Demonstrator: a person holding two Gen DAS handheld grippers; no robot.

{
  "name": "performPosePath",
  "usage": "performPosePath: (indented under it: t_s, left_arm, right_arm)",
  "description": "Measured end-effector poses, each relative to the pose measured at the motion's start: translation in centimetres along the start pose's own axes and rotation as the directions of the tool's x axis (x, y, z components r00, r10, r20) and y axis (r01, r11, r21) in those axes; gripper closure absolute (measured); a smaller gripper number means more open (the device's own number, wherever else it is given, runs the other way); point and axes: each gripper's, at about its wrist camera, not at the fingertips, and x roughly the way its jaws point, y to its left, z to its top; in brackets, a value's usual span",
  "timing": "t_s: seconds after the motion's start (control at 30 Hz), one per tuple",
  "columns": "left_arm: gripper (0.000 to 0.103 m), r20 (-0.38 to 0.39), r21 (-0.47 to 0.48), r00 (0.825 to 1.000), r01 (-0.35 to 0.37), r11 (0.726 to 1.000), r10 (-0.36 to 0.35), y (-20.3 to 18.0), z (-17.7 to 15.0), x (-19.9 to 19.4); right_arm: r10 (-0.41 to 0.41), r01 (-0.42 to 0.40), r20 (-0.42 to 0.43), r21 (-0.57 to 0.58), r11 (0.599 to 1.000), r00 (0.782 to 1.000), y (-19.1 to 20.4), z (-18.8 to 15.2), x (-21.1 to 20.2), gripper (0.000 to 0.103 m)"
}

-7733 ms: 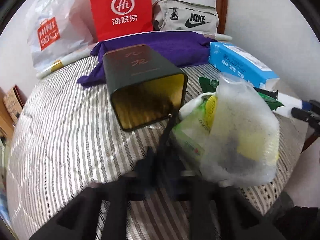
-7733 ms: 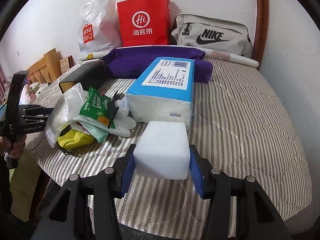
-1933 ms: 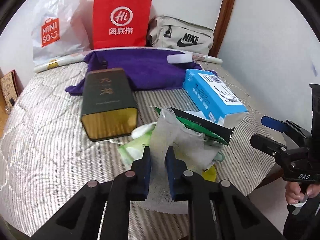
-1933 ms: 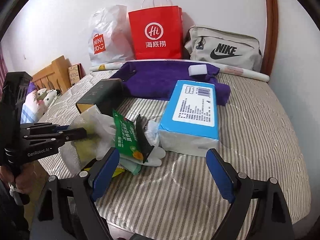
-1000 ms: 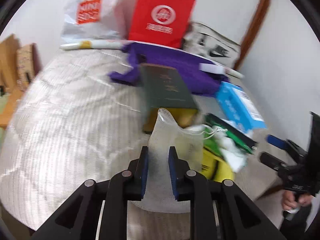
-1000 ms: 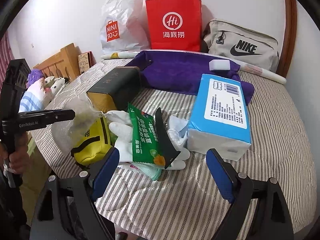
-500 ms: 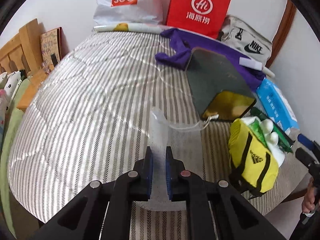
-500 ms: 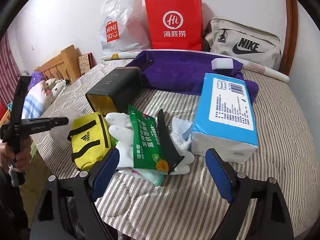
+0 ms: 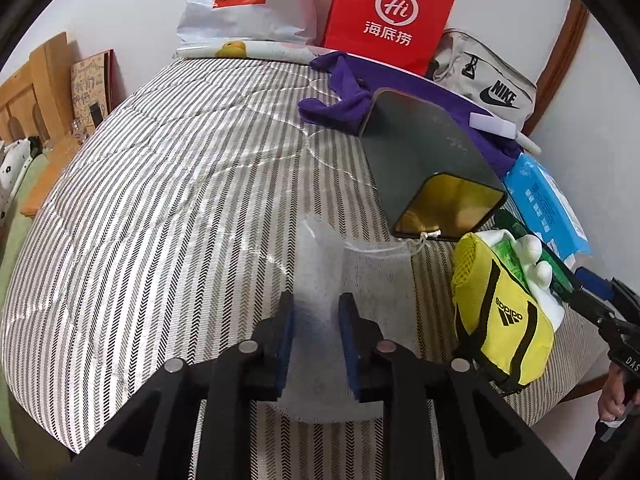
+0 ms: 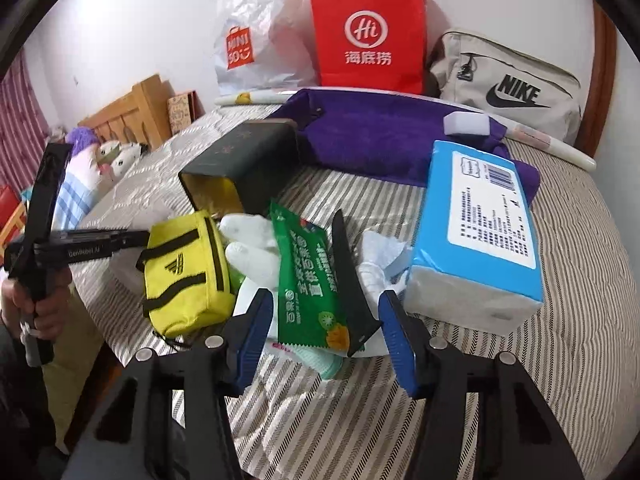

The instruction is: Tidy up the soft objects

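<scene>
A: White mesh pouch [image 9: 316, 280] lies flat near the bed's [image 9: 160, 200] front edge; your left gripper [image 9: 316, 332] is opening, its pads off the mesh.

B: Watch its drawstring [image 9: 384, 245] — lifting away could snag it.

A: Right gripper [image 10: 324, 332] is closing around the green snack packet [image 10: 308, 280], not yet pinching; it could crumple or slip.

B: Readable: MINISO, Hi, NIKE, adidas.

Both views bright, even indoor light, no single source visible. Soft shadows only. Sheen streaks on striped bedcover [image 9: 168, 184], far-centre in left wrist view. Gold glare inside dark tin [image 9: 448, 208]. Heavy fisheye barrel distortion, black vignette at corners, wooden frame [image 10: 608, 40] bowed at right edge. Mesh bag [image 9: 320, 280] near lens soft, hazy. Gripper bodies in near foreground underexposed. Far bags sharp, logos legible.
</scene>
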Motion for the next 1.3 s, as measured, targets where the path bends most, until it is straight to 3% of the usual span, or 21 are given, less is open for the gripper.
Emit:
performPosePath:
  t_s: [0.17,0.33,0.47,0.57,0.67,0.73,0.87,1.1,1.3]
  left_arm:
    - [0.073,0.009,0.037,1.0,-0.014,0.999,0.014,-0.8,-0.2,0.0]
    - [0.069,0.011,0.045,1.0,-0.016,0.999,0.015,-1.0,-0.2,0.0]
    - [0.069,0.011,0.039,1.0,-0.01,0.999,0.009,-0.9,-0.3,0.0]
    - [0.069,0.01,0.037,1.0,-0.002,0.999,0.002,-0.8,-0.2,0.0]
    - [0.069,0.009,0.037,1.0,-0.003,0.999,0.003,-0.8,-0.2,0.0]
    - [0.069,0.008,0.043,1.0,-0.009,0.999,0.009,-0.8,-0.2,0.0]
    - [0.063,0.007,0.051,1.0,-0.013,0.999,0.013,-1.2,-0.2,0.0]
    - [0.062,0.011,0.068,0.999,-0.046,0.997,0.046,-1.8,-0.3,0.1]
    - [0.061,0.008,0.067,0.998,-0.056,0.996,0.056,-2.0,-0.2,0.2]
  right_arm:
    - [0.053,-0.054,0.019,0.069,0.996,0.998,-1.3,0.0,-0.5,0.048]
    - [0.026,-0.031,0.053,0.089,0.996,0.998,-2.3,0.3,-1.0,0.049]
    - [0.03,-0.031,0.026,0.071,0.997,0.999,-2.2,0.5,0.0,0.074]
    - [0.011,-0.011,0.002,0.066,0.998,1.0,-2.1,0.2,0.8,0.078]
    - [0.021,-0.021,0.0,0.079,0.997,1.0,-2.2,-0.1,1.0,0.096]
    - [0.04,-0.042,0.017,0.085,0.996,0.999,-2.4,-0.2,0.4,0.099]
    - [0.046,-0.049,0.047,0.075,0.996,0.998,-2.5,-0.3,-1.0,0.1]
    - [0.059,-0.065,0.066,0.089,0.994,0.996,-3.7,-1.5,-3.8,0.1]
    - [0.053,-0.056,0.029,0.09,0.994,0.998,-5.1,-3.6,-4.7,0.1]
